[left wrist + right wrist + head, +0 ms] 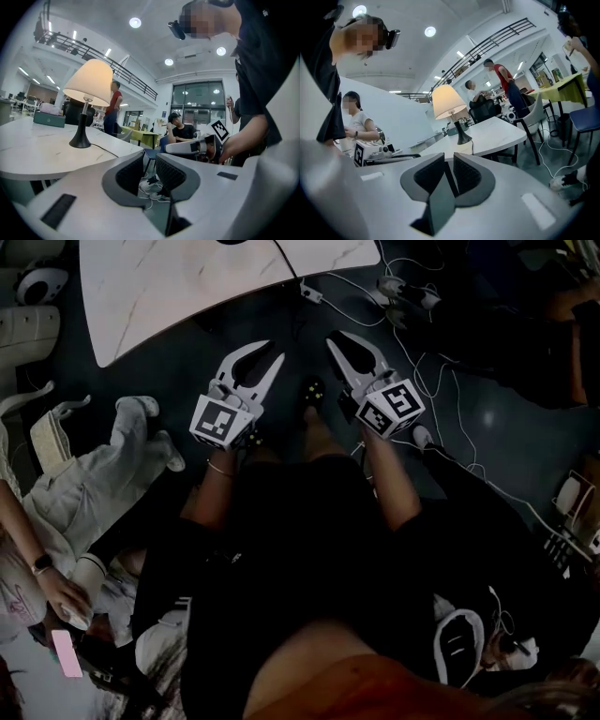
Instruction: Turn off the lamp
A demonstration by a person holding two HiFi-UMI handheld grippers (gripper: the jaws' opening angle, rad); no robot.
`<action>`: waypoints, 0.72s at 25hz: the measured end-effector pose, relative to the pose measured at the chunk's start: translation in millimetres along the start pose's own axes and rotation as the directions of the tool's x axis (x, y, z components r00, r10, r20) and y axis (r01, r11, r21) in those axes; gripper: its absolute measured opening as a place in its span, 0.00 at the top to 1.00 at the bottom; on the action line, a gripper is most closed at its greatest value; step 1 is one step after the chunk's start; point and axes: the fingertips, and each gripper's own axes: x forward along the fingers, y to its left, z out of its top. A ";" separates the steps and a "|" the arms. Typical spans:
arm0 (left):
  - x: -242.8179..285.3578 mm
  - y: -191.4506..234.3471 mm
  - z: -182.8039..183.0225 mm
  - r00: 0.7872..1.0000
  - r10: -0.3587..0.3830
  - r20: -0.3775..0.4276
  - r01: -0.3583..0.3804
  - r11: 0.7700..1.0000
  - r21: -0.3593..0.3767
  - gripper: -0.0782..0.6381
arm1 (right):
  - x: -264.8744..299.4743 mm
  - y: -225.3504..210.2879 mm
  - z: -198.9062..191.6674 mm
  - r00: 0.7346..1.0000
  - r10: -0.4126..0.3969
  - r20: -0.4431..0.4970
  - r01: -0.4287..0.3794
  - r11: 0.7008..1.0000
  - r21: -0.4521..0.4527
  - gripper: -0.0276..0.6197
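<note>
A: Grip state?
B: Left tongs (150, 161) are spread a little; floor shows through the gap, nothing in it. Right tongs (449, 164) are also parted by a narrow gap, empty.
A: Pose?
B: Hard to read, head view is dark. The marker cubes (217, 420) cover the grips; only the forearms (389, 479) show. Both tongs sit side by side at centre frame over the floor (169, 362). Tips aim up-frame at the worktop (187, 287) edge, short of it, roughly level.
A: Target?
B: Lamp (89, 82) stands lit on the worktop, well beyond both tongs. It's left of frame in the left gripper view, centre in the right gripper view. Head view cuts it off at the top edge; only its cable (286, 261) shows.
</note>
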 end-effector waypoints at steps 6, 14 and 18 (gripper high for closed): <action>19.6 14.1 -12.9 0.999 0.053 -0.010 -0.053 0.998 -0.017 0.79 | 38.8 -26.6 -11.6 0.996 0.052 -0.076 -0.055 0.998 -0.044 0.86; 25.2 27.2 -37.4 0.991 0.132 -0.018 -0.133 0.990 -0.041 0.79 | 73.0 -53.3 -28.0 0.989 0.060 -0.134 -0.069 0.996 -0.061 0.83; 27.1 33.4 -48.5 0.989 0.146 -0.023 -0.147 0.988 -0.056 0.79 | 91.4 -65.6 -38.6 0.987 0.066 -0.147 -0.075 0.996 -0.056 0.83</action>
